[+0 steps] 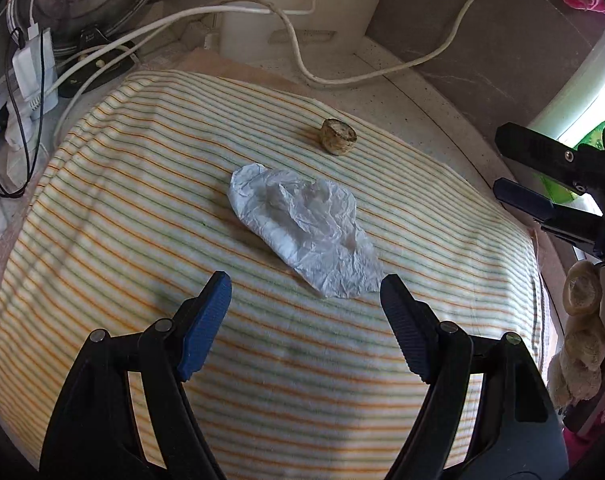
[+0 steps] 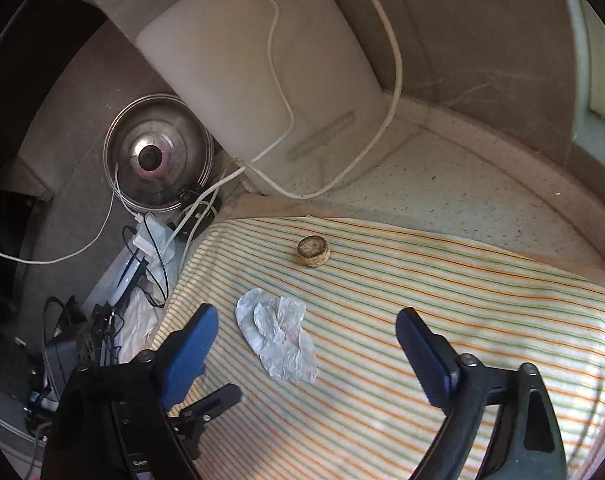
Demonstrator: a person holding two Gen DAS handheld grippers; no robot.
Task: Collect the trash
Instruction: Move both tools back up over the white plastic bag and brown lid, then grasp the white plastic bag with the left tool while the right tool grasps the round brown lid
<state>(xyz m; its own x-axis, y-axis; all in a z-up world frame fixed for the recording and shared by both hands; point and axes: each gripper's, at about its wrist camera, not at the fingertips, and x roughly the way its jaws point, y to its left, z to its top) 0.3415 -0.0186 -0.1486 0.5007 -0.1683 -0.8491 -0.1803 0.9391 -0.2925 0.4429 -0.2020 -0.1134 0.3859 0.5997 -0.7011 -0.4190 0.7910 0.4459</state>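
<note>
Counter [image 2: 462, 184], pale speckled stone, runs under everything. A striped cloth [image 1: 142, 208] in orange and green lines covers most of it.

White board [image 2: 238, 60] leans against the back wall; a steel pot lid [image 2: 158, 156] stands on edge just left of it. White cable [image 1: 302, 60] loops across the counter behind the cloth.

Left gripper [image 1: 305, 300] hovers low over the cloth, blue fingers [image 1: 206, 320] spread wide, nothing between them. Right gripper [image 2: 306, 336] hangs likewise, fingers wide apart and empty; from the left wrist view it enters at the right edge of the cloth.

Crumpled white wrapper [image 1: 302, 228] lies flat mid-cloth. Its near end sits just ahead of the left gripper's fingertips, closer to the right-hand one, not touching. In the right wrist view the wrapper lies between the fingers, nearer the left-hand one, apart from both.

Small round brown lump [image 1: 339, 137] rests on the cloth beyond the wrapper, near the far edge, well apart from both grippers.
</note>
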